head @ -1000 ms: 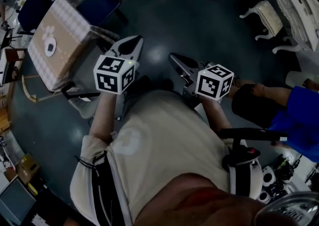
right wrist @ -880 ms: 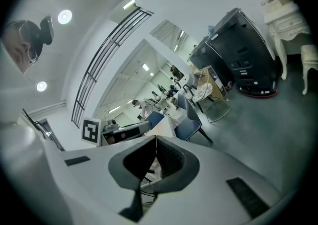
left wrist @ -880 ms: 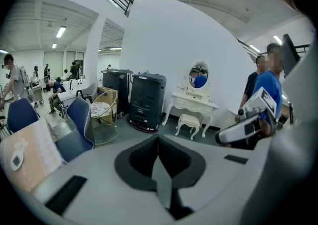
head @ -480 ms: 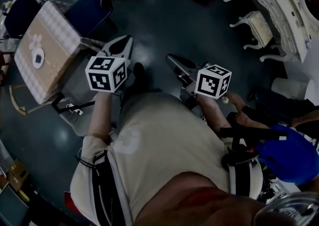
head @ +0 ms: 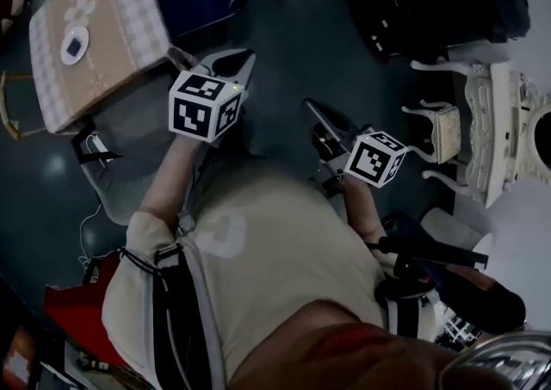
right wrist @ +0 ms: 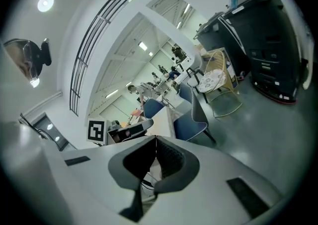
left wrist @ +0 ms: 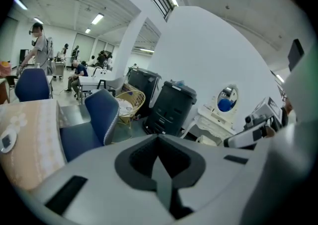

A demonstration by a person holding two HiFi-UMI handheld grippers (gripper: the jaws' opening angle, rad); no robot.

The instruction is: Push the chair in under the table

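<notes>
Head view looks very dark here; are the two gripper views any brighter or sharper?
Head view: underexposed, the floor nearly black. Left gripper view: bright, strong fisheye bending, the shut left tongs soft up close. Right gripper view: bright, same bending, glare around a ceiling lamp.

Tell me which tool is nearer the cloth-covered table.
Left. The left tool hangs beside a corner of the table; the right tool is well off to the side, over the floor.

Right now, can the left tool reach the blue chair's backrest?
Likely yes: the blue chair stands ahead of the shut, empty left tool, slightly to its left, with nothing visible between them. No contact yet.
</notes>
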